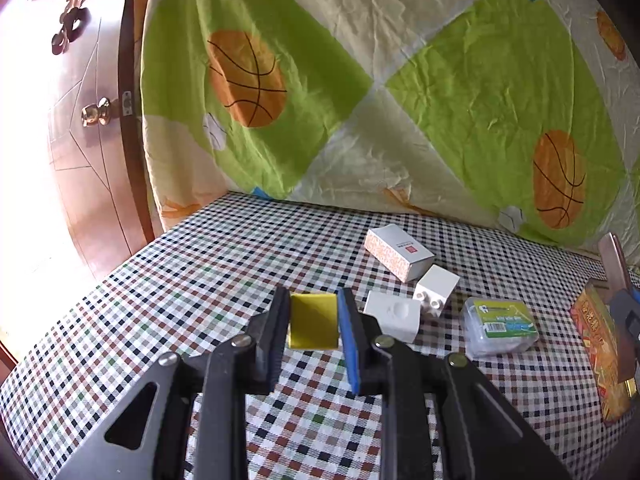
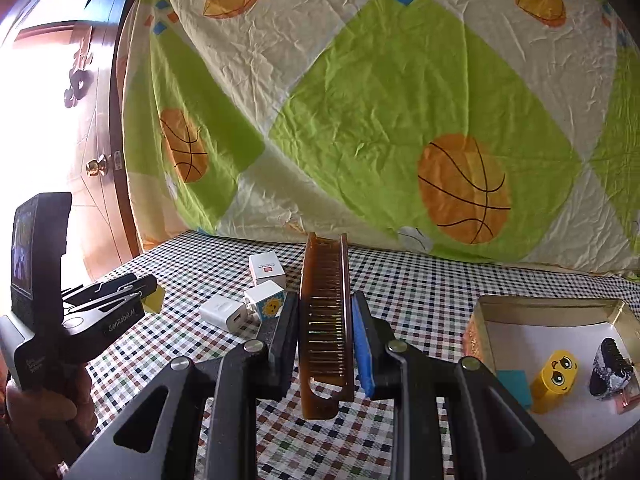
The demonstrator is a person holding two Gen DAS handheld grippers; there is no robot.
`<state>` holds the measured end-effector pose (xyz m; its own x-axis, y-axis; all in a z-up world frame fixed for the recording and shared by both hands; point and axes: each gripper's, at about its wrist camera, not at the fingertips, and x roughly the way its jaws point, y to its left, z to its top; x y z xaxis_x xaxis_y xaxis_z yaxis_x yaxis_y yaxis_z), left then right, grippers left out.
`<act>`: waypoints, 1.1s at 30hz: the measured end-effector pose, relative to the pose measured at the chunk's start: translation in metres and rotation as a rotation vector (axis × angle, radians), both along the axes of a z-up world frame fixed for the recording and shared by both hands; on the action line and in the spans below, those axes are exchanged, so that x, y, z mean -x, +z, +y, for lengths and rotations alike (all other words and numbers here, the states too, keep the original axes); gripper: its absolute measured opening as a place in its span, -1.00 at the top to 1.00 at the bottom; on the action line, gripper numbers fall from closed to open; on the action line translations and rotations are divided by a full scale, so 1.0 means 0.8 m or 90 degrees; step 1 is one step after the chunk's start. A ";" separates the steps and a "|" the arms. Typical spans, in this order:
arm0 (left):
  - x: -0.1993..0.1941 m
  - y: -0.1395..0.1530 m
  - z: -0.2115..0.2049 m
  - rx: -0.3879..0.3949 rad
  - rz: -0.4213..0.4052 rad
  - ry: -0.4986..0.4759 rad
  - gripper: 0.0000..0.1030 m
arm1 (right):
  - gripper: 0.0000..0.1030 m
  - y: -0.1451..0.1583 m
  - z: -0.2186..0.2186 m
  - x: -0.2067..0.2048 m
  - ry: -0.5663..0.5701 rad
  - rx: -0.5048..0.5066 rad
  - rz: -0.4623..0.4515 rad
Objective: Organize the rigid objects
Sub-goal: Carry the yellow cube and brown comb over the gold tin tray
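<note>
- The right gripper [image 2: 325,320] is closed on a brown comb [image 2: 326,320]. The comb stands on edge between the two pads, its teeth toward the camera and its handle end hanging below the jaws, above the checkered tablecloth [image 2: 420,280].
- The left gripper [image 1: 313,322] is closed on a small yellow block [image 1: 313,326], held between the black pad and the blue pad, and it seems lifted a little from the cloth.
- I judge that the step in hand is the carrying: both pieces are picked and not yet put away.
- The open tin box [image 2: 552,304] lies to the right of the right gripper, near. Inside are already a yellow smiley piece [image 2: 558,376], a teal block [image 2: 514,386] and a dark hair clip [image 2: 610,368].
- The next move probably calls for bringing the comb over a free part of the box, lowering it and then opening the jaws; the comb is long, so it may need turning to lie flat.
- Further out on the cloth wait a white carton [image 1: 398,254], a white brick [image 1: 436,288], a white charger [image 1: 394,314] and a clear floss case [image 1: 498,326].
</note>
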<state>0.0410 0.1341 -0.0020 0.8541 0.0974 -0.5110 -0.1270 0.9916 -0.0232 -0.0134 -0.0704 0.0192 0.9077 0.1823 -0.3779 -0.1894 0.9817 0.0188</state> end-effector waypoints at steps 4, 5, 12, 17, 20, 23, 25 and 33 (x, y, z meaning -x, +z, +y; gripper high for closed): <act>0.008 0.001 -0.021 -0.019 -0.004 -0.001 0.55 | 0.46 -0.006 -0.020 0.020 -0.011 0.024 -0.002; 0.011 0.002 -0.026 -0.021 -0.005 -0.005 0.55 | 0.46 -0.006 -0.025 0.025 -0.017 0.029 -0.006; 0.031 0.006 -0.081 -0.047 -0.012 -0.028 0.55 | 0.46 -0.003 -0.070 0.043 -0.065 0.024 -0.024; 0.042 0.013 -0.118 -0.060 -0.021 -0.052 0.55 | 0.46 -0.004 -0.099 0.056 -0.096 0.036 -0.037; 0.044 0.019 -0.139 -0.064 -0.024 -0.065 0.55 | 0.46 -0.004 -0.115 0.058 -0.112 0.038 -0.038; 0.047 0.024 -0.158 -0.070 -0.030 -0.078 0.55 | 0.46 -0.004 -0.134 0.061 -0.126 0.034 -0.040; 0.049 0.029 -0.170 -0.075 -0.037 -0.086 0.55 | 0.46 -0.003 -0.145 0.064 -0.138 0.033 -0.042; 0.054 0.042 -0.207 -0.077 -0.051 -0.119 0.55 | 0.46 0.000 -0.186 0.068 -0.175 0.034 -0.047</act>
<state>-0.0022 -0.0317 0.0314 0.9005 -0.0100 -0.4347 0.0566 0.9939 0.0943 -0.0675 -0.2190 0.0190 0.9458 -0.0927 -0.3113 0.0849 0.9956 -0.0385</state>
